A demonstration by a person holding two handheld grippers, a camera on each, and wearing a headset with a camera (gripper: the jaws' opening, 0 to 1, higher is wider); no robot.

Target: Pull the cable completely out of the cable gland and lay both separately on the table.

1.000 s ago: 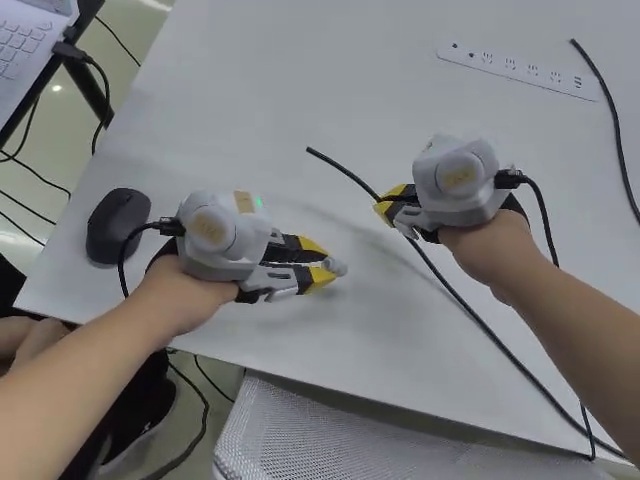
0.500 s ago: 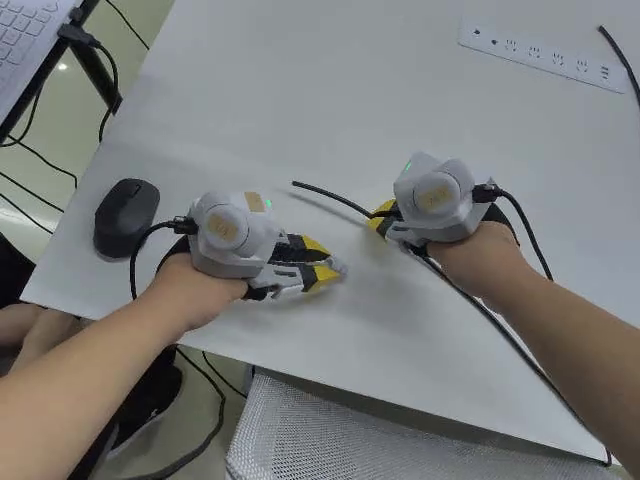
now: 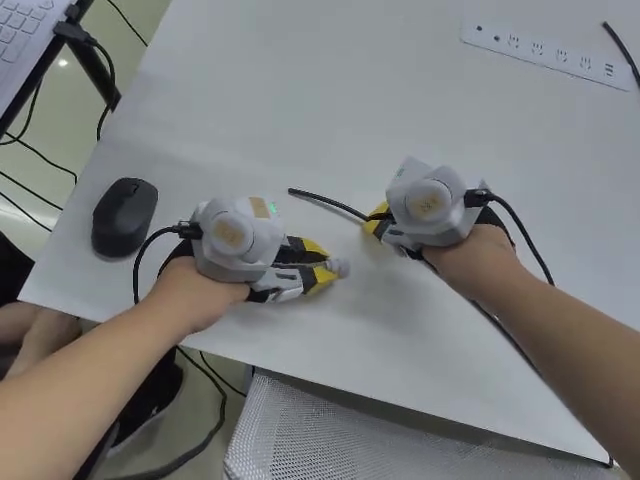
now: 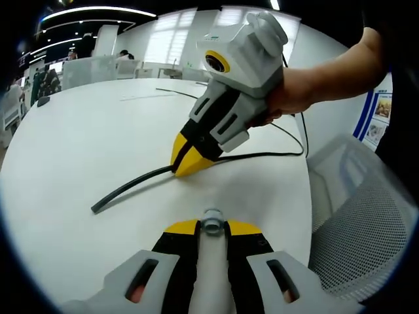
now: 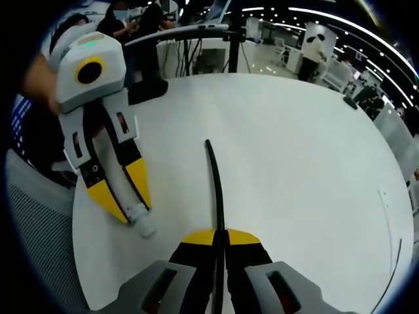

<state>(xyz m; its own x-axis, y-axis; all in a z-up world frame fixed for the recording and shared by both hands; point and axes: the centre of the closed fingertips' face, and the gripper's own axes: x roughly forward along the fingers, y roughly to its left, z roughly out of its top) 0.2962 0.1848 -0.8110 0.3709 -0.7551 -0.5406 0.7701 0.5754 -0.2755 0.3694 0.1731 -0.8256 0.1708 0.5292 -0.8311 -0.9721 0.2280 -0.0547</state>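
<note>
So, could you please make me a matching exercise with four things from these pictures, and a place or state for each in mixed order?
1. thin black cable
2. small pale grey cable gland
3. black computer mouse
4. long white power strip

A. at the white table's far right
B. between the left gripper's jaws
C. near the table's left edge
D. clamped in the right gripper

Pairs: 1-D, 2-B, 3-C, 4-A.
</note>
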